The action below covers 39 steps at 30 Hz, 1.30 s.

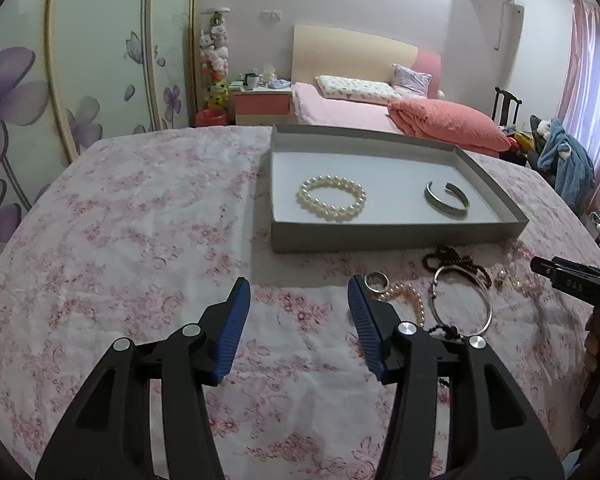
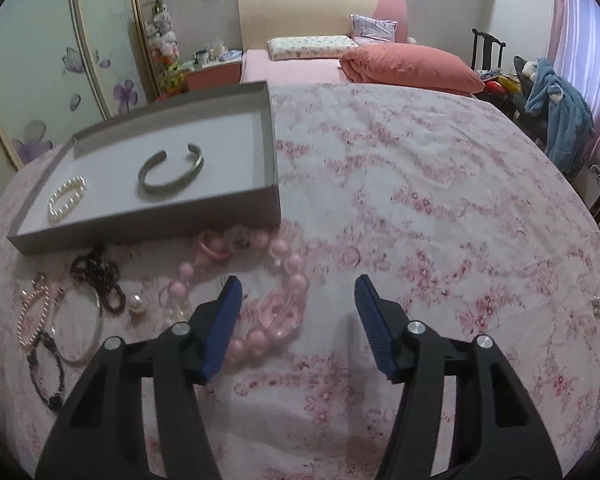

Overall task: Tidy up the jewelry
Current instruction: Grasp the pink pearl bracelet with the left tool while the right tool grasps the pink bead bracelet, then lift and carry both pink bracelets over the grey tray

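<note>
A grey shallow box [image 1: 380, 236] [image 2: 140, 222] sits on the floral cloth and holds a white pearl bracelet [image 1: 332, 198] [image 2: 66, 198] and a silver cuff [image 1: 446, 200] [image 2: 170, 178]. Loose jewelry lies in front of the box: a silver ring [image 1: 377, 281], a small pearl strand [image 1: 410, 300] [image 2: 32, 312], a thin silver bangle [image 1: 462, 300] [image 2: 82, 354], dark bead strings [image 1: 456, 258] [image 2: 100, 276], and a big pink bead necklace [image 2: 276, 300]. My left gripper [image 1: 298, 286] is open and empty, left of the ring. My right gripper [image 2: 298, 284] is open and empty over the pink necklace's right side.
The table is covered by a pink floral cloth [image 1: 140, 240] [image 2: 440, 200]. A small brooch [image 2: 597, 305] lies far right. The right gripper's black body [image 1: 572, 280] shows at the left view's right edge. A bed [image 1: 380, 108] and wardrobe stand behind.
</note>
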### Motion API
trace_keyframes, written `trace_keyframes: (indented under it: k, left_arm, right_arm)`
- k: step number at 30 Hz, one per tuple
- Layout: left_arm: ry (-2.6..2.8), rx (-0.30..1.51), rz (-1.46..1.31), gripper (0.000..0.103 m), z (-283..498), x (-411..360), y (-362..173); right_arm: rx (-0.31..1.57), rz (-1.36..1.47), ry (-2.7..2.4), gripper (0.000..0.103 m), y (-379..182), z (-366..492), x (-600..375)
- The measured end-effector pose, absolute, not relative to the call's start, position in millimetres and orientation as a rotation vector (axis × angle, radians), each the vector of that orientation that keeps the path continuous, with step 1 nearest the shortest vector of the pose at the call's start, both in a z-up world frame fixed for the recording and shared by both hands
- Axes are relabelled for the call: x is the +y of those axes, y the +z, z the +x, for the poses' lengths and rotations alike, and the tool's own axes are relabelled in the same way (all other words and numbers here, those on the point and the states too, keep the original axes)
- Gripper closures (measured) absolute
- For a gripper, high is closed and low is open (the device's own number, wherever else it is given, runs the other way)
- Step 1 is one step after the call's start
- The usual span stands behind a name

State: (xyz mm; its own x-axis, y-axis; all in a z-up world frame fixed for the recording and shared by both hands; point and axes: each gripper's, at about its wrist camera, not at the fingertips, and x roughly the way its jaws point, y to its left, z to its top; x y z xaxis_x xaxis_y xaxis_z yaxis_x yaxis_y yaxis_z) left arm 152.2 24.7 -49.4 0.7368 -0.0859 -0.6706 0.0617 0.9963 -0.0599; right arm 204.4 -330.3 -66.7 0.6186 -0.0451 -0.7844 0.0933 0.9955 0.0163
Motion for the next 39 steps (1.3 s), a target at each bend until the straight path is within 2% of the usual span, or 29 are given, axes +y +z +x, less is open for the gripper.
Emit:
trace_keyframes:
  k: [3,6,11,13,16,18,21,28,39]
  left_arm:
    - [-0.098,0.76,-0.038,0.051,151.8,19.8,-53.7]
    - [-0.129,0.781,-0.037,0.051,151.1,11.2,-57.9]
    - [-0.177,0.829,-0.006,0.052,153.8,-7.2,-68.0]
    - [-0.189,0.848,0.007,0.058,155.2,-13.3,-72.2]
    - [-0.2,0.885,0.035,0.071,159.6,-21.0,-81.0]
    - [-0.191,0.884,0.06,0.083,158.6,-24.1,-82.6]
    - [-0.178,0.887,0.076,0.094,158.9,-20.0,-82.6]
    - [-0.127,0.885,0.088,0.095,159.6,4.7,-81.2]
    - [-0.162,0.885,0.067,0.095,157.0,3.3,-80.3]
  right_arm:
    - [0.912,0.05,-0.081,0.058,-72.0,203.0,-328.8]
    - [0.906,0.051,-0.09,0.079,-71.8,200.3,-330.0]
    - [0.903,0.057,-0.088,0.079,-72.0,199.5,-331.2]
    - [0.903,0.06,-0.086,0.079,-72.2,199.4,-331.5]
    - [0.903,0.064,-0.084,0.079,-71.7,199.6,-331.9]
    - [0.903,0.067,-0.083,0.079,-71.8,199.7,-332.1]
    - [0.903,0.066,-0.083,0.079,-71.9,199.7,-332.0]
    - [0.903,0.066,-0.083,0.079,-72.0,200.3,-332.1]
    - [0.903,0.066,-0.083,0.077,-72.2,200.1,-331.8]
